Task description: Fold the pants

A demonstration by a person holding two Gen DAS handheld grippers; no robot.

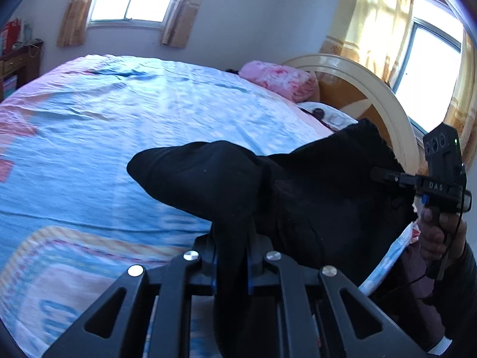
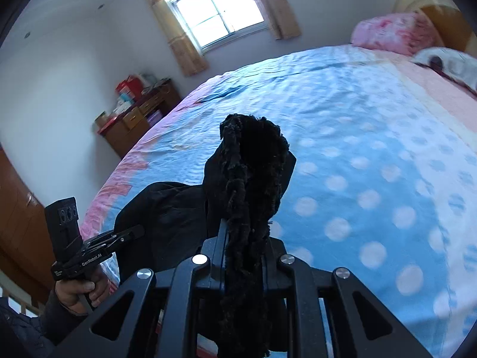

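Left wrist view: the left gripper (image 1: 231, 256) is clamped on the black pants (image 1: 298, 185), which are held above the bed (image 1: 89, 119). Rightward, the right gripper (image 2: 243, 256) is closed on their frayed hem. Both corners should be kept level and taut before lowering.

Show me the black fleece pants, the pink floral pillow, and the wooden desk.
black fleece pants (image 1: 208, 176), left wrist view, bunched fabric above the fingers
pink floral pillow (image 2: 393, 32), right wrist view, its middle
wooden desk (image 2: 134, 122), right wrist view, drawer front

Blue dotted bedsheet (image 2: 372, 137), pink pillow (image 2: 393, 31), wooden dresser (image 2: 134, 119), curtained window (image 2: 214, 9).
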